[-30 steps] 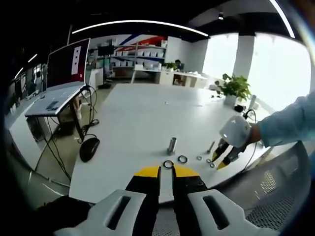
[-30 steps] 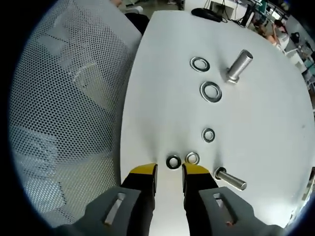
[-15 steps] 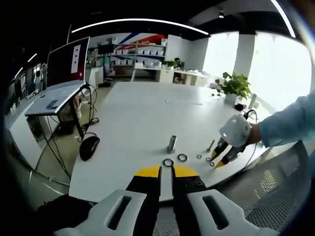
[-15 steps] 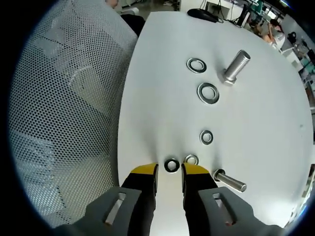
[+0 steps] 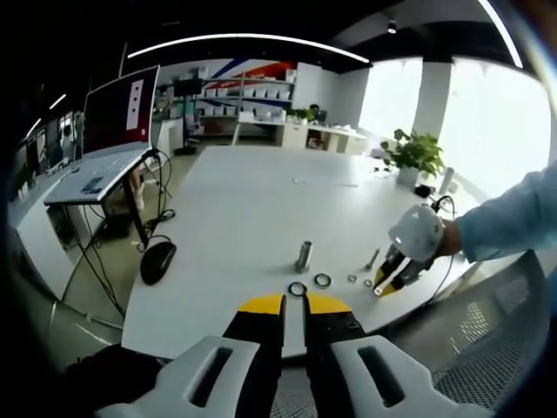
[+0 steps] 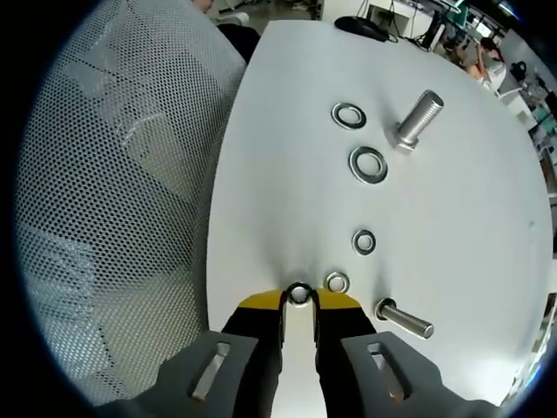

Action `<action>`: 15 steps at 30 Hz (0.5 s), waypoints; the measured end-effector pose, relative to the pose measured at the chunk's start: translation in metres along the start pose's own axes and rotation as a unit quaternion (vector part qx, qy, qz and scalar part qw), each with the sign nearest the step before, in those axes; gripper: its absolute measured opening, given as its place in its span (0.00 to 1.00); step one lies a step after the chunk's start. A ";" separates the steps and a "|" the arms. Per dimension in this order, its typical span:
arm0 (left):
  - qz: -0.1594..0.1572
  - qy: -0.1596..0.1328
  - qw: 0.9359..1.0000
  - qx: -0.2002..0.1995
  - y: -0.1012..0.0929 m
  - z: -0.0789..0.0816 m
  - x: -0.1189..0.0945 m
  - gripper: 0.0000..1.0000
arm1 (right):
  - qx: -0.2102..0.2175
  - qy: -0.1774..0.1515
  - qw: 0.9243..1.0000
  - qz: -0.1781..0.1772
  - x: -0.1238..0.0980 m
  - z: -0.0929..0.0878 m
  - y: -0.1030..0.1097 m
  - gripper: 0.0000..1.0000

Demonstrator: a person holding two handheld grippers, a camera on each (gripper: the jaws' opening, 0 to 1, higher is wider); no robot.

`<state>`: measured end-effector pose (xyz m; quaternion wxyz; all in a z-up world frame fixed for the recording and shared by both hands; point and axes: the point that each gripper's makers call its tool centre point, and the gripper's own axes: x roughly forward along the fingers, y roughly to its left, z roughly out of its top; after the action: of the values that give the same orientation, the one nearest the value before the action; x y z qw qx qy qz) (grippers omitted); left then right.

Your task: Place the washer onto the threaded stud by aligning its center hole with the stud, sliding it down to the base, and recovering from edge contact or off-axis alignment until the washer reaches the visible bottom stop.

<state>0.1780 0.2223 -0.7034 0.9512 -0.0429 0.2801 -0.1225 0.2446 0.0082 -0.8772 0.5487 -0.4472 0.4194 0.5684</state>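
Note:
A steel threaded stud (image 5: 303, 255) (image 6: 418, 117) stands upright on the white table (image 5: 252, 200). Two large washers (image 6: 349, 115) (image 6: 369, 165) lie beside it. Nearer my right gripper (image 6: 299, 302) lie two small washers (image 6: 364, 241) (image 6: 338, 281). A third small washer (image 6: 299, 293) sits pinched between the yellow tips, low on the table near its edge. A smaller bolt (image 6: 405, 319) lies on its side to the right. My left gripper (image 5: 293, 303) hovers at the table's near edge, jaws almost together with nothing in them. From there the right gripper (image 5: 383, 286) shows, held by a sleeved arm.
A mesh chair back (image 6: 113, 200) stands just off the table edge beside the right gripper. A laptop (image 5: 109, 139) on a stand, cables and a black mouse (image 5: 158, 261) sit at the left. A potted plant (image 5: 413, 155) is at the far right end.
My right gripper has moved forward over the nearest small washer and its jaws have narrowed onto it. The left gripper has stayed still.

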 end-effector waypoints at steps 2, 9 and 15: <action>0.000 -0.001 1.000 0.000 0.000 0.000 0.000 0.05 | 0.015 -0.007 1.000 0.014 -0.004 0.001 0.004 0.13; 0.000 -0.001 1.000 -0.001 0.000 0.000 0.000 0.05 | 0.028 -0.008 0.999 0.025 -0.015 -0.005 0.003 0.13; 0.000 0.001 1.000 0.000 0.000 0.000 0.000 0.05 | 0.043 -0.019 0.999 0.023 -0.027 -0.007 0.000 0.13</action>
<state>0.1779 0.2220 -0.7036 0.9508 -0.0430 0.2811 -0.1227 0.2450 -0.0054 -0.8530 0.5623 -0.4026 0.4426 0.5708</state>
